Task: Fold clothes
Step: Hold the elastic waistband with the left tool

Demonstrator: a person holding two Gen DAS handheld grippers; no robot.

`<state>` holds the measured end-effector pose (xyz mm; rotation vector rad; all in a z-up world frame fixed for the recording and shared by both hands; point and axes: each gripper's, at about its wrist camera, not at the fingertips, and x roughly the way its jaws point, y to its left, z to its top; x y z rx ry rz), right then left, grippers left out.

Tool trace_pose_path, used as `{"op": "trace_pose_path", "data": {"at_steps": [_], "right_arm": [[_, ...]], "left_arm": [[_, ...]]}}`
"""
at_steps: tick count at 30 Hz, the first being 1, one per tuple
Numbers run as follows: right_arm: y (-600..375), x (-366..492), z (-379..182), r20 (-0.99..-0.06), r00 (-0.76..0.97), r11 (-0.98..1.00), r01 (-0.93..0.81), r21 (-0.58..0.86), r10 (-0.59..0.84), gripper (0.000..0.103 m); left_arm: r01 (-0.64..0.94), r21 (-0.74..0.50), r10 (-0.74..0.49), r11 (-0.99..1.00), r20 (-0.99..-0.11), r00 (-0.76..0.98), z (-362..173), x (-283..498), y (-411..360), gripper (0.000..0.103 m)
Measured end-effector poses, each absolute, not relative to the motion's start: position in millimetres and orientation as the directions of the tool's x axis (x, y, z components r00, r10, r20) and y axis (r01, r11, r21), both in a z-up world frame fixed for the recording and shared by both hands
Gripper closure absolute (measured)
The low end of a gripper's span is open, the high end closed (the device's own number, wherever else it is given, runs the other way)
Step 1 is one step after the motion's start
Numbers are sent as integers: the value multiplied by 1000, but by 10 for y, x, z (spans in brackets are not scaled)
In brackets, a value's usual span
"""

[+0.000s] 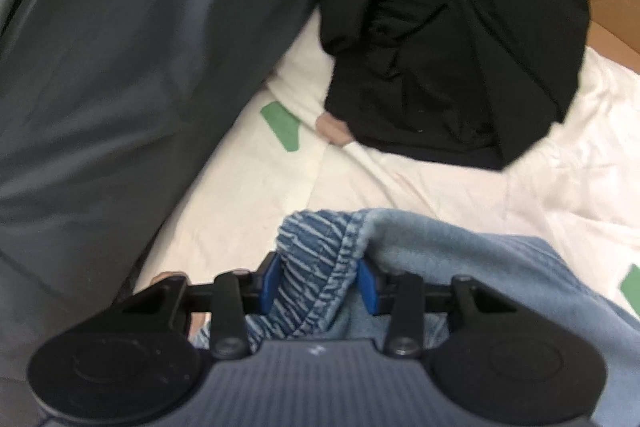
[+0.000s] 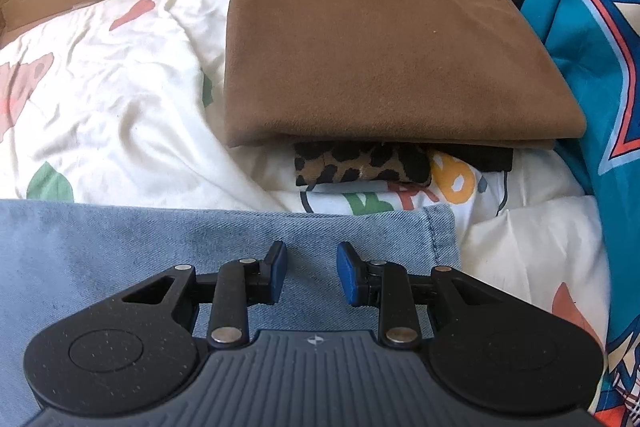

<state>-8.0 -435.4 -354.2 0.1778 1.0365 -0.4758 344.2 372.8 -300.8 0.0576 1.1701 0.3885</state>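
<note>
Folded brown stack (image 2: 380, 39) blocks ahead; white bedding (image 2: 120, 99) leftward lies open.

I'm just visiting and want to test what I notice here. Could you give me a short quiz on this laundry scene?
1. True or false: the left claw is clamped on the elastic waistband of the blue jeans.
2. What lies directly under the folded brown garment? A) a leopard-print piece B) a red towel C) a shoe
3. Fill in: the right claw hovers open over the light ____ fabric.

Key:
1. True.
2. A, the leopard-print piece.
3. Denim: the same jeans, spread flat on the white bedding.
</note>
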Motion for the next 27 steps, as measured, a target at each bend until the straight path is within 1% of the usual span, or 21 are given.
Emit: {"op": "trace_pose_path", "data": {"at_steps": [3, 5, 6, 9, 11, 12, 17, 19, 21, 23, 24, 26, 27], "right_arm": [[-4340, -72, -3520, -853, 430, 884, 462, -73, -295, 69], [-4313, -46, -3517, -852, 437, 888, 454, -70, -290, 69], [-4297, -30, -3514, -851, 439, 891, 448, -71, -289, 69], [-4249, 10, -3505, -849, 444, 899, 430, -78, -286, 69], [-4232, 19, -3497, -848, 445, 902, 423, -84, -287, 69], [-4229, 20, -3494, -849, 444, 903, 421, -85, -287, 69], [-4240, 3, -3492, -851, 436, 901, 424, -94, -294, 69], [-4240, 4, -3501, -853, 433, 898, 430, -90, -293, 69], [-4236, 10, -3507, -854, 432, 897, 433, -87, -291, 69], [-4217, 20, -3494, -850, 439, 902, 423, -89, -290, 69], [-4211, 23, -3487, -849, 443, 903, 419, -89, -290, 69], [-4205, 22, -3474, -847, 447, 904, 419, -87, -289, 69], [-4202, 22, -3467, -846, 449, 904, 418, -86, -288, 69]], "left_arm": [[-231, 243, 316, 942, -873, 372, -2920, 3426, 3649, 59], [-209, 237, 305, 949, -862, 405, -2888, 3424, 3593, 51], [-204, 234, 300, 951, -857, 418, -2890, 3433, 3571, 45], [-205, 230, 300, 951, -844, 445, -2921, 3478, 3527, 44], [-221, 227, 305, 949, -839, 450, -2967, 3518, 3529, 50], [-225, 236, 314, 945, -843, 437, -3017, 3545, 3535, 57], [-170, 263, 312, 950, -851, 423, -3180, 3593, 3548, 58], [-174, 248, 299, 953, -859, 415, -3224, 3616, 3582, 58], [-172, 258, 307, 951, -859, 410, -3216, 3632, 3567, 58], [-177, 275, 325, 945, -854, 406, -3169, 3635, 3526, 61], [-199, 275, 334, 941, -852, 403, -3109, 3615, 3503, 66], [-258, 233, 323, 938, -857, 401, -2963, 3542, 3504, 66], [-282, 214, 317, 935, -861, 397, -2907, 3497, 3508, 68]]}}
